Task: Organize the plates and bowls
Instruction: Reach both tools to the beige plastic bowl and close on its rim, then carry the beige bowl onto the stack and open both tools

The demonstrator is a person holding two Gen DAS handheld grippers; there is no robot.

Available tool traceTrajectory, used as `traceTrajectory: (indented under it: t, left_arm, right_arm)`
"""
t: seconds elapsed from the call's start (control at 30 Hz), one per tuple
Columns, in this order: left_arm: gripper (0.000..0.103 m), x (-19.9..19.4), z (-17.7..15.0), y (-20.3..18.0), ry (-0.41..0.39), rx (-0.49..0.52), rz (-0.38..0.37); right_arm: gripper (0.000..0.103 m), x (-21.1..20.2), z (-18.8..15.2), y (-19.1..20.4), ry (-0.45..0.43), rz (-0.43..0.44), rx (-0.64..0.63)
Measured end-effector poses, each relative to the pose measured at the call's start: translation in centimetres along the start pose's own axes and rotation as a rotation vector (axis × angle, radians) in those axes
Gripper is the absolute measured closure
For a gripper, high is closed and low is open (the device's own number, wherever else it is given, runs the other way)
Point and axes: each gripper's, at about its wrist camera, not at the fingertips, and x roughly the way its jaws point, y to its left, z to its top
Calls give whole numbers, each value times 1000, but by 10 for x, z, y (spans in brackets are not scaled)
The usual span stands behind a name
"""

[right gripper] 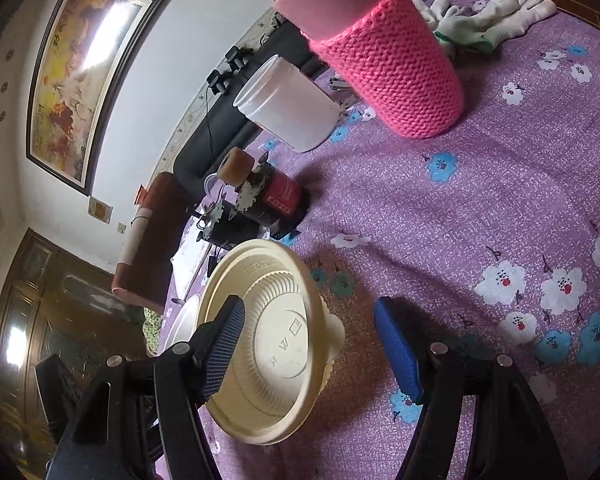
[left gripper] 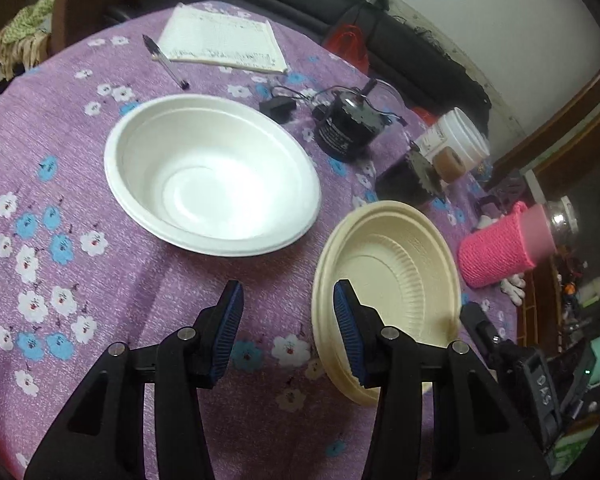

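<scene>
A large white bowl (left gripper: 212, 176) sits upright on the purple flowered tablecloth (left gripper: 80, 140). To its right is a smaller cream ribbed bowl (left gripper: 388, 280), which the right wrist view shows close up (right gripper: 268, 340). My left gripper (left gripper: 288, 308) is open just in front of both bowls. Its right finger (left gripper: 348, 320) overlaps the cream bowl's near-left rim and its left finger is over bare cloth. My right gripper (right gripper: 312, 340) is open wide. One finger (right gripper: 224, 344) lies over the cream bowl's inside and the other stands outside it, so the rim sits between the jaws with no pad pressing on it.
At the back lie a notebook (left gripper: 220, 40) and a pen (left gripper: 166, 62). A black motor with wires (left gripper: 344, 128), a white jar (left gripper: 456, 140), a bottle in a pink knitted sleeve (left gripper: 500, 248) and white gloves (right gripper: 496, 16) crowd the cloth beyond the cream bowl.
</scene>
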Motion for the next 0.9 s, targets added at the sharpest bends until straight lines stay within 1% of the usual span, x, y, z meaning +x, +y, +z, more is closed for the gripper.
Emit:
traceTrajectory:
  t: [0.07, 0.13, 0.17, 0.27, 0.47, 0.53, 0.6, 0.63, 0.67, 0.7, 0.77, 0.8, 0.83, 0.9]
  left_arm:
    - [58, 1, -1, -3, 16, 0, -41]
    - [53, 2, -3, -7, 23, 10, -68]
    - [49, 4, -5, -10, 24, 22, -71]
    - [49, 9, -7, -13, 24, 30, -76]
    - [49, 16, -7, -10, 8, 25, -88]
    - [58, 17, -6, -8, 2, 23, -98]
    - [74, 19, -6, -7, 7, 26, -100]
    - [77, 20, -6, -7, 10, 27, -100]
    - [84, 22, -6, -7, 16, 29, -97]
    - [91, 24, -6, -6, 21, 28, -95]
    - [94, 24, -7, -5, 18, 24, -97]
    - [95, 23, -7, -5, 11, 28, -92]
    - [95, 22, -7, -6, 7, 31, -90]
    - [96, 19, -8, -8, 4, 39, -92]
  right_arm:
    - [33, 1, 0, 0, 2, 0, 1]
    - [33, 2, 0, 1, 3, 3, 1]
    - [33, 2, -1, 1, 5, 3, 0]
    - [33, 3, -1, 2, 11, 2, -4]
    - [34, 10, -2, 2, 47, -36, -3]
    - [36, 13, -2, 1, 60, -45, 3]
    - [37, 15, -3, 1, 64, -51, 4]
    - [39, 15, -3, 1, 62, -57, 3]
    - [40, 16, -3, 1, 65, -60, 0]
    - [44, 17, -4, 1, 71, -59, 1]
    - [52, 20, -4, 0, 82, -62, 10]
    - [61, 21, -4, -1, 91, -71, 15]
    - [73, 23, -4, -2, 97, -75, 18]
    - [84, 26, -5, -4, 107, -77, 27]
